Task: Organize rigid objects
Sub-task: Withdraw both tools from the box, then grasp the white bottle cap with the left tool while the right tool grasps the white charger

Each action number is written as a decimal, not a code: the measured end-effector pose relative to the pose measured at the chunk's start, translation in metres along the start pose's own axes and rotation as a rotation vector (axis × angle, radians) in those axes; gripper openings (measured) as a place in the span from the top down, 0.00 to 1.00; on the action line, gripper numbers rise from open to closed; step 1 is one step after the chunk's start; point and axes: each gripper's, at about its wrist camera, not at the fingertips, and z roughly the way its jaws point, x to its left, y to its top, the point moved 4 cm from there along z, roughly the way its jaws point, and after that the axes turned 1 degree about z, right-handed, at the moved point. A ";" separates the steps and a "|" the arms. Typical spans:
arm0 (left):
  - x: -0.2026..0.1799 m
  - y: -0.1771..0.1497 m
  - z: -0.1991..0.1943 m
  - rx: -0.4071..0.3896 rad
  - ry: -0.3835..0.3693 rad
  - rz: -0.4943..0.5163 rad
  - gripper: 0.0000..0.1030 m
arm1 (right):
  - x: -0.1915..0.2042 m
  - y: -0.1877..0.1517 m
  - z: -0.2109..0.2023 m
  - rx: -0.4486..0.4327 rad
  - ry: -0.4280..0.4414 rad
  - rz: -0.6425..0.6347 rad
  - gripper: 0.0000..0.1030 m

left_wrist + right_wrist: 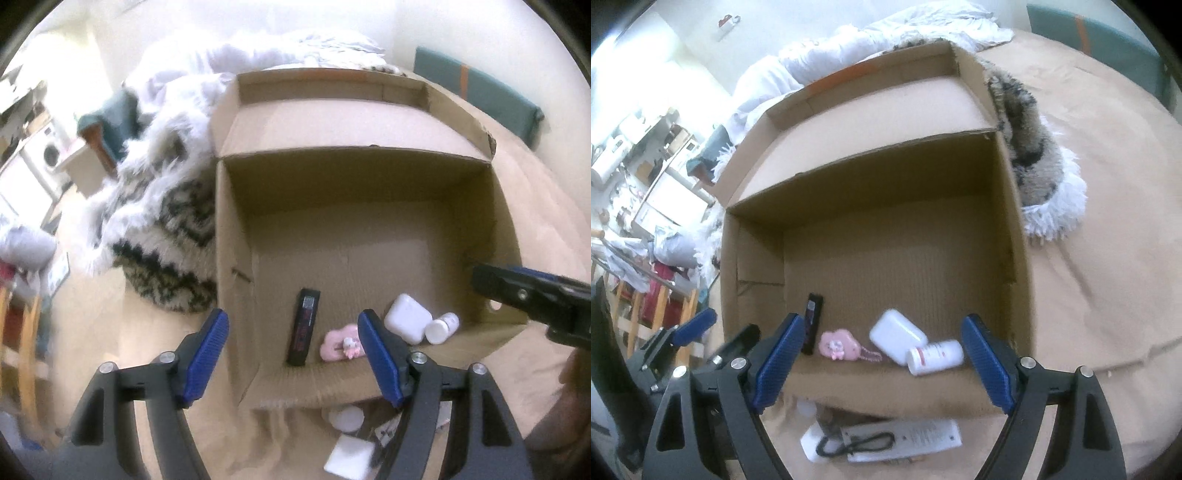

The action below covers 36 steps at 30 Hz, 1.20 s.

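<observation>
A: Where are the rigid things?
B: Along the near wall of the open brown cardboard box (pixel 1015 229): a slim black bar (pixel 812 325), a pink cloud-shaped charm (pixel 838 344), a white rounded case (pixel 895 334) and a white pill bottle (pixel 934 356) lying on its side, touching the case.
A: And the grippers?
B: The left gripper (pixel 293 360) and right gripper (pixel 882 363) both have their blue pads spread apart, grasping nothing, above the box's near edge.
A: Anything outside?
B: A white flat packet with a black cord (pixel 886 441) lies on the tan sheet (pixel 1100 258) before the box.

White items (pixel 349 419) below box's near wall part hidden, label (pixel 916 437) print unreadably blurred
</observation>
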 end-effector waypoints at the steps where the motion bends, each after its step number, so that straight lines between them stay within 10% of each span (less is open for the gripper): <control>1: 0.002 -0.003 -0.003 0.004 -0.004 -0.014 0.32 | -0.001 -0.003 -0.004 0.001 -0.006 -0.007 0.11; 17: 0.015 -0.067 0.006 0.166 -0.122 -0.137 0.32 | -0.020 -0.068 -0.020 0.064 0.009 0.120 0.11; 25: -0.025 -0.078 0.038 0.212 -0.162 -0.007 0.33 | -0.020 -0.070 -0.012 0.082 0.006 0.130 0.11; 36: -0.030 -0.092 0.083 0.332 -0.155 0.002 0.70 | -0.028 -0.071 -0.001 0.124 0.001 0.173 0.11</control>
